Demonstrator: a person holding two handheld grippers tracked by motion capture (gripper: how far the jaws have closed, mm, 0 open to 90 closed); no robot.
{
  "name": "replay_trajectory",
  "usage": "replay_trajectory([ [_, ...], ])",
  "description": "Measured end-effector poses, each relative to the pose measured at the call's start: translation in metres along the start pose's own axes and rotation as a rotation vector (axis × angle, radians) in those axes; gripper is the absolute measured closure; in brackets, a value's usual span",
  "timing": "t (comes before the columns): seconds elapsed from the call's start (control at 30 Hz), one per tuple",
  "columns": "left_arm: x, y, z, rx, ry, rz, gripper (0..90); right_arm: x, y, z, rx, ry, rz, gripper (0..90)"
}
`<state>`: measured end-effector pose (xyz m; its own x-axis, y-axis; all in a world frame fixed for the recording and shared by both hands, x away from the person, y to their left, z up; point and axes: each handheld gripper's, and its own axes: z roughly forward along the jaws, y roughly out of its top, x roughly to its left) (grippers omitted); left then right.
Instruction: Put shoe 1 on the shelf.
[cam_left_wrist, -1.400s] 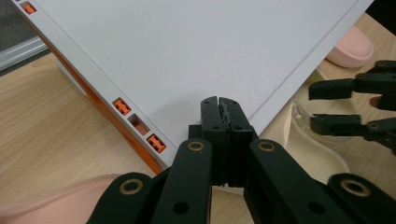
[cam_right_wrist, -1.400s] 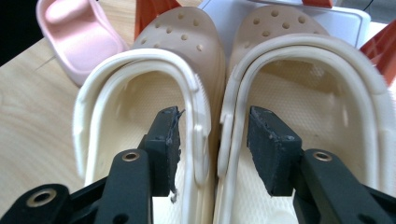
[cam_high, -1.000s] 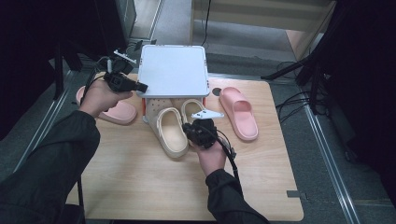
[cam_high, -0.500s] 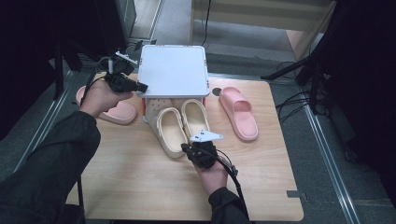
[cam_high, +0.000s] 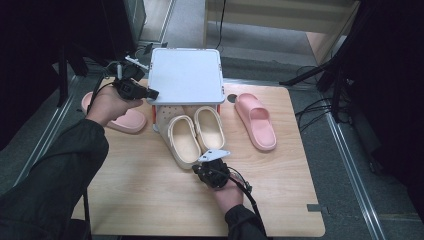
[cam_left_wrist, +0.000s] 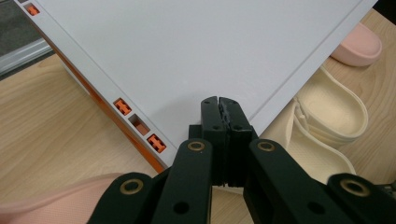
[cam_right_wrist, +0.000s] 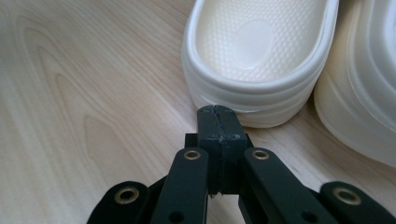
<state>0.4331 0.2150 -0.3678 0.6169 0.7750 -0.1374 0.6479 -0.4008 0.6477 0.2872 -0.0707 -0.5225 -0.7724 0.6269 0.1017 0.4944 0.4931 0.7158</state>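
Beside ribbed cream clogs (cam_high: 192, 134), right tool (cam_right_wrist: 218, 112) closed.

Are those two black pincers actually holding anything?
Left gripper pinches the white lid at its corner edge. Right gripper is shut on nothing, beside the cream clog's heel.

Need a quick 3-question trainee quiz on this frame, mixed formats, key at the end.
1. True or false: the right gripper has its fingers closed together, with nothing between them.
2. Multiple choice: where do the toes of the cream clogs sit? A) on top of the white lid B) under the front edge of the white lid C) on the floor
3. Fill in: the number of pink slides on the table is ___.

Key: 1 true. 2 B. 3 two: one pink slide lies right of the clogs, the other by the left hand.
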Motion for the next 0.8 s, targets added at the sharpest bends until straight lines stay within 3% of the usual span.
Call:
replay_trajectory([
  [0.23,0.0,0.0,0.0,0.0,-0.007,-0.008,89.7,0.002,0.006,0.006,0.0,0.008,0.001,90.0],
  [0.5,-0.001,0.0,0.001,0.001,-0.002,-0.015,89.7,0.017,0.022,0.023,0.001,0.019,-0.052,90.0],
  [0.8,-0.001,-0.001,0.001,-0.005,-0.012,-0.02,89.7,0.015,0.04,0.032,-0.073,0.038,0.005,90.0],
])
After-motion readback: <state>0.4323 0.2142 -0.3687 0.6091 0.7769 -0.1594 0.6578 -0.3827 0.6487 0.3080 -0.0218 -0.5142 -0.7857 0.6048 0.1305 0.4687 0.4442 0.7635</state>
